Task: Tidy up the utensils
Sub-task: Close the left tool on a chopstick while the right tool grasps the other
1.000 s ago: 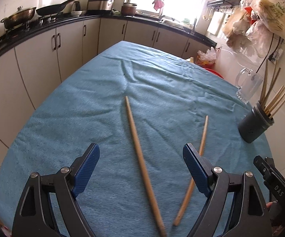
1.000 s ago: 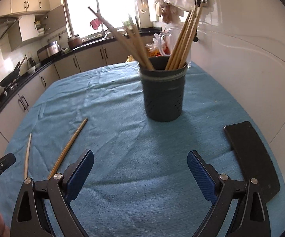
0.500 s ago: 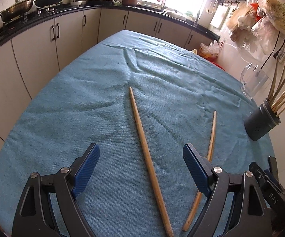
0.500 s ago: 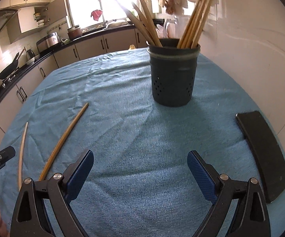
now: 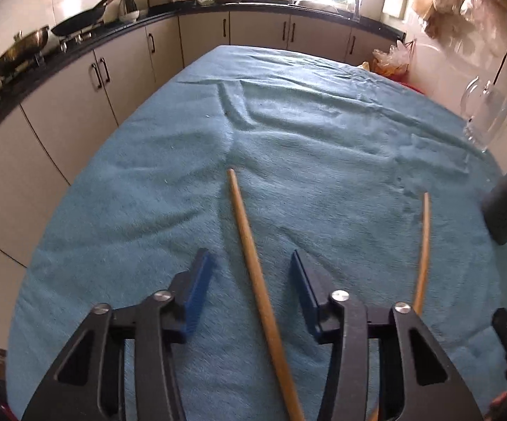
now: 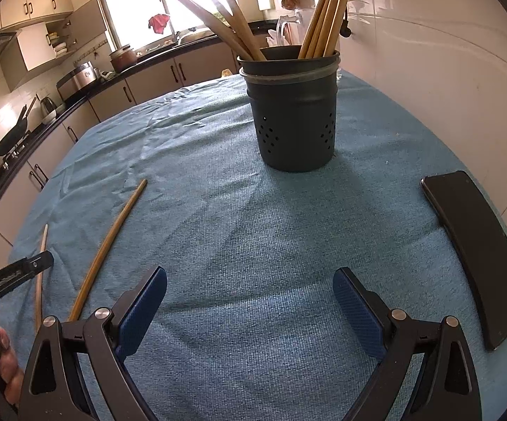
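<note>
I am straddling the thicker chopstick (image 5: 250, 245) with my narrowed left tool (image 5: 253, 280); its length is pointing toward twelve o'clock.

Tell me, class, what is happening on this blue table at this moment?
A person is tidying loose wooden sticks into the dark holder. The left tool straddles the thicker stick lying on the blue cloth, its fingers partly closed but not touching it. A thinner stick lies to its right. The right tool hangs wide open and empty before the holder, which already holds several sticks. A black phone lies nearby.
</note>
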`<move>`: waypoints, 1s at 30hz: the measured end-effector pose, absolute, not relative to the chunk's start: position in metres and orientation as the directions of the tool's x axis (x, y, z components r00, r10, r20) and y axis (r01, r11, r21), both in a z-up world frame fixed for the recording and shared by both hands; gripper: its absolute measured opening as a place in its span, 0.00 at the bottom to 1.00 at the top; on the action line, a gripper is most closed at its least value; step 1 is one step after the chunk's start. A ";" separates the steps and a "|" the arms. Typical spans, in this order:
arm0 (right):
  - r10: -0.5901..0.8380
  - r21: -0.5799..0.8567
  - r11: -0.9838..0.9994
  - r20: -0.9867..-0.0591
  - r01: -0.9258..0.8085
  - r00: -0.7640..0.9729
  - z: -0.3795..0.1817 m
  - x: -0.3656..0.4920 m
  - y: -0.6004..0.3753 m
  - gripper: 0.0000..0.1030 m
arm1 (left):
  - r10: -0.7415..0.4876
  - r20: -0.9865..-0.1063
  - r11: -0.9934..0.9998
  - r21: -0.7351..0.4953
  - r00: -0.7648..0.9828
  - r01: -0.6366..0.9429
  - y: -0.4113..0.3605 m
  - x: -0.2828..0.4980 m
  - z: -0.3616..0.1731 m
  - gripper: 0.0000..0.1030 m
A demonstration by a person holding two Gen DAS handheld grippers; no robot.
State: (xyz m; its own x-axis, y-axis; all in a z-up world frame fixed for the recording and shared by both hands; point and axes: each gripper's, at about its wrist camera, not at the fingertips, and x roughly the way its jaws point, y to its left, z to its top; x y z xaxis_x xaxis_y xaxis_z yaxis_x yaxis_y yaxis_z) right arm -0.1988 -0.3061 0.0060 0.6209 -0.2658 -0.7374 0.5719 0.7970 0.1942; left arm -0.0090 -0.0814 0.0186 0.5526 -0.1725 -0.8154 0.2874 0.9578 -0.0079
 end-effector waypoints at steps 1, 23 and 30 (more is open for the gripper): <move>-0.265 0.193 0.799 -0.738 0.570 0.621 0.006 -0.199 -0.306 0.95 | -0.166 -0.815 0.958 0.000 0.556 0.286 -0.079 -0.008 0.019 0.35; 0.039 0.292 0.862 -0.854 0.414 0.520 0.028 -0.064 -0.273 0.40 | -0.322 -0.766 0.933 -0.157 0.557 0.323 -0.040 -0.006 0.017 0.11; -0.031 0.170 0.881 -0.911 0.442 0.412 0.014 -0.028 -0.261 0.22 | -0.334 -0.763 0.930 -0.169 0.553 0.327 -0.039 -0.005 0.017 0.11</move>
